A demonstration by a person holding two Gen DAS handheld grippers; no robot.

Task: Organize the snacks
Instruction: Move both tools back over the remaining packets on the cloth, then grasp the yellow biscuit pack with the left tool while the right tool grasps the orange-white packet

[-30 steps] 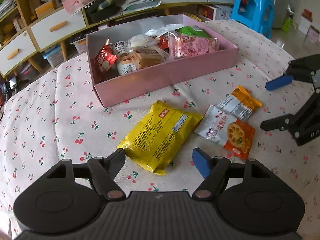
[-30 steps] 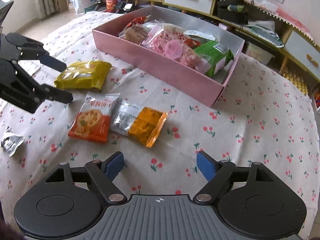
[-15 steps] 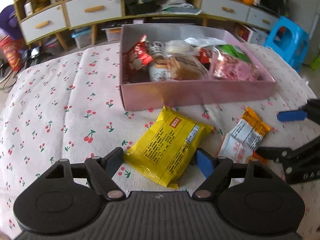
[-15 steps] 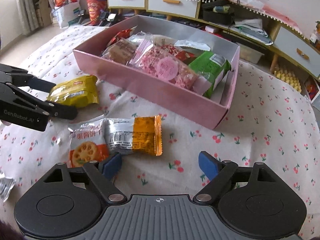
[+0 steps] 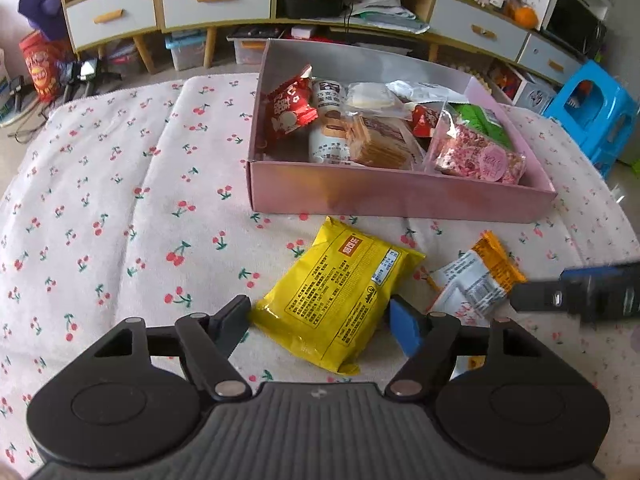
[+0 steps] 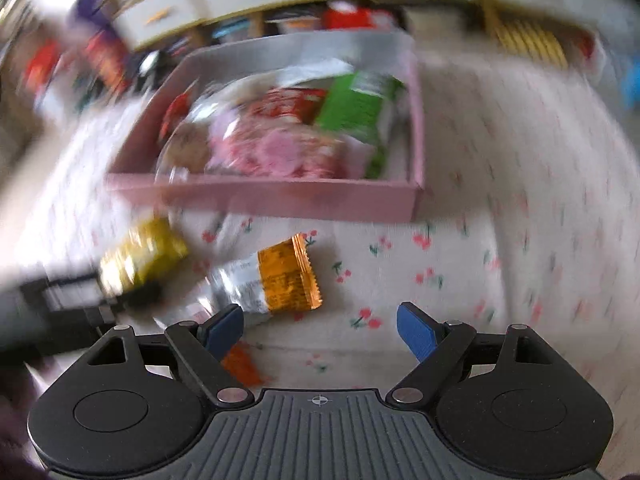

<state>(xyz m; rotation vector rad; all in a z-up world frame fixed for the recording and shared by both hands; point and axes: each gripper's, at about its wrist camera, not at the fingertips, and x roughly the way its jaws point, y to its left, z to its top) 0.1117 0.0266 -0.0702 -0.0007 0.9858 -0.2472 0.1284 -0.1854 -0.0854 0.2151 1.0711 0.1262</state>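
Observation:
A yellow snack packet (image 5: 336, 296) lies flat on the cherry-print cloth, between the fingers of my left gripper (image 5: 320, 326). The jaws are closing around its near end; the pads stand at its sides without squeezing it. To its right an orange-and-silver packet (image 5: 480, 280) overlaps a white-and-orange one. My right gripper (image 6: 320, 328) is open with bare cloth between its pads. The orange-and-silver packet (image 6: 280, 280) lies just ahead of its left finger. That view is blurred. The pink box (image 5: 400, 200) behind holds several snacks.
The right gripper's fingers (image 5: 580, 292) reach in at the right edge of the left wrist view. Beyond the table stand low cabinets with drawers (image 5: 216, 0), a blue stool (image 5: 592, 112) and a red bag (image 5: 40, 64) on the floor.
Both grippers have rolled, so the box now sits squarer in each view. The left gripper has closed in around the yellow packet. The right gripper has shifted towards the orange-and-silver packet.

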